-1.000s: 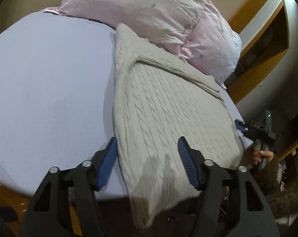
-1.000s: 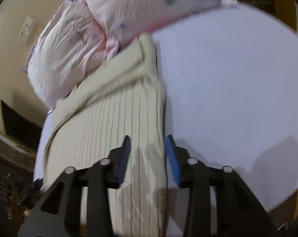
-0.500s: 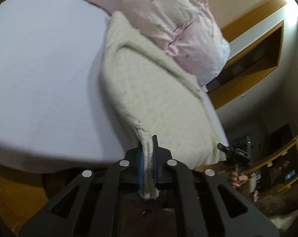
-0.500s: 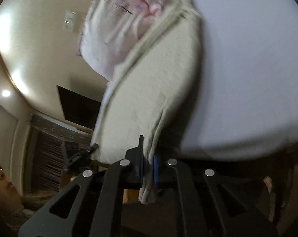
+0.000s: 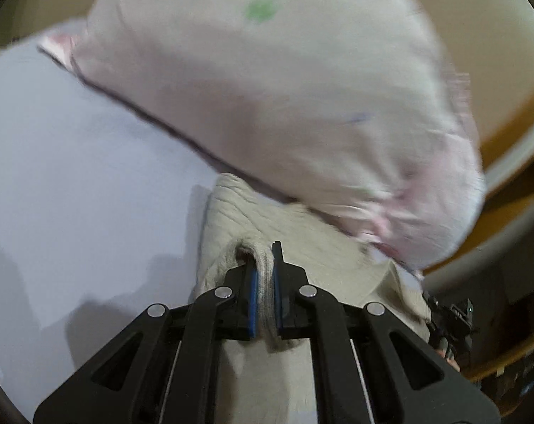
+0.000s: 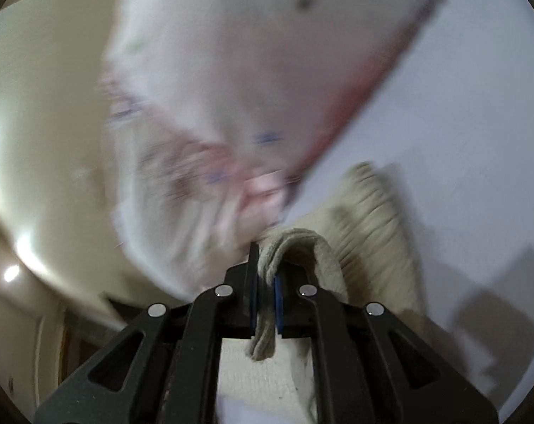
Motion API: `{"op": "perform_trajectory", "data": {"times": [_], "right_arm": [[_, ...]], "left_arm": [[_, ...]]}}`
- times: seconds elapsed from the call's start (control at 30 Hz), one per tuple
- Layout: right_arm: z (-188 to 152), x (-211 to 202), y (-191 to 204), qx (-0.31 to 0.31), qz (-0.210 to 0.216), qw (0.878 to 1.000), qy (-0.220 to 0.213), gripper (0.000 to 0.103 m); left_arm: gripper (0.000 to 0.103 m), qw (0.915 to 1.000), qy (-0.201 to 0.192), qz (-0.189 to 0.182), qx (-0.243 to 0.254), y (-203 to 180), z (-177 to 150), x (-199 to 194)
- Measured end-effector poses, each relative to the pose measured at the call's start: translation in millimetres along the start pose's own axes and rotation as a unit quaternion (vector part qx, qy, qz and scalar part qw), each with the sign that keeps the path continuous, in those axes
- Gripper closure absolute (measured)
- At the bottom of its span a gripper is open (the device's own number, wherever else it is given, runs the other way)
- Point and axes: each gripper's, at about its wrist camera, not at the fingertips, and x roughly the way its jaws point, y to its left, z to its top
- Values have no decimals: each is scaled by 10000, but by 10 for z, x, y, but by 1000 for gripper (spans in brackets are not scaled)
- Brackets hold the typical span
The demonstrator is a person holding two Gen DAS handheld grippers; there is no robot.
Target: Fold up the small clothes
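A beige cable-knit sweater (image 5: 302, 247) lies on the pale lilac bed sheet (image 5: 72, 176), its far end against the pillows. My left gripper (image 5: 265, 282) is shut on a pinched fold of the sweater's near hem. My right gripper (image 6: 265, 282) is shut on the other hem corner of the sweater (image 6: 369, 219), and the cloth arches over its right finger. Both grippers hold the hem lifted and carried far over the sweater's body, close to the pillows. The sweater's lower part hangs below the fingers, mostly hidden.
A large pale pink pillow (image 5: 267, 88) with small prints fills the far side, also blurred in the right wrist view (image 6: 231, 88). The sheet (image 6: 461, 123) lies to the right there. A wooden headboard ledge (image 5: 507, 162) and cream wall (image 6: 37, 123) stand behind.
Both grippers went from open over the hem to shut on it, then lifted it and carried it forward over the sweater towards the pillows, which now loom much closer.
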Motion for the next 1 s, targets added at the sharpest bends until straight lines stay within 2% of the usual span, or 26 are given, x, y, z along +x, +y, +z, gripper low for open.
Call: {"op": "perform_trajectory", "data": {"times": [0.07,0.17,0.23,0.3,0.33,0.37,0.4,0.43,0.47,0.5,0.53,0.57,0.73,0.77,0.8,0.9,0.97,1.0], "right_arm": [[13,29,-159,344,167,9993,-39,96],[45,-24,-248,644,557,9962,-199,95],[74,-15,-348,1021,844,9907,-316,89],[114,9,-390,1169,1235,9842,-500,73],[104,44,-357,1123,1324,9832,-560,69],[118,20,-325,1029,1455,9820,-623,60],[121,-16,-296,937,1519,9815,-685,50],[155,-49,-253,849,1508,9820,-761,45],[172,-143,-193,655,1412,9834,-932,33],[162,-220,-165,515,1299,9844,-1065,17],[150,-292,-150,391,1170,9850,-1206,9],[136,-371,-152,275,1131,9845,-1311,7],[108,-441,-243,236,1194,9854,-1192,7],[100,-419,-224,205,1196,9859,-1152,7],[86,-365,-179,161,1181,9865,-1120,7],[54,-263,-91,67,1171,9882,-980,6],[36,-196,-37,16,1178,9895,-835,6],[32,-180,-23,-9,1176,9900,-780,6]], "left_arm": [[96,9997,180,55,-126,52,62,212],[96,9998,182,-92,20,67,113,259],[96,9992,273,-272,-138,135,148,257],[92,9974,319,-480,-424,216,189,206],[86,9962,317,-602,-541,251,207,170],[80,9946,258,-785,-627,284,212,92],[59,9946,196,-802,-625,274,210,27],[25,9962,14,-639,-584,272,201,-81],[14,9976,-267,-363,-518,247,187,-214],[12,9975,-451,-276,-464,258,170,-323],[12,9974,-510,-314,-397,267,145,-403],[12,9977,-452,-343,-382,293,103,-451],[16,9987,456,-107,-209,333,-205,-250],[17,9984,523,-123,-194,332,-247,-214],[17,9992,383,-85,-52,293,-276,-255],[22,9972,648,-356,-123,270,-333,-207],[24,9977,626,-260,52,191,-379,-184],[30,9970,706,-323,32,178,-396,-161]]}}
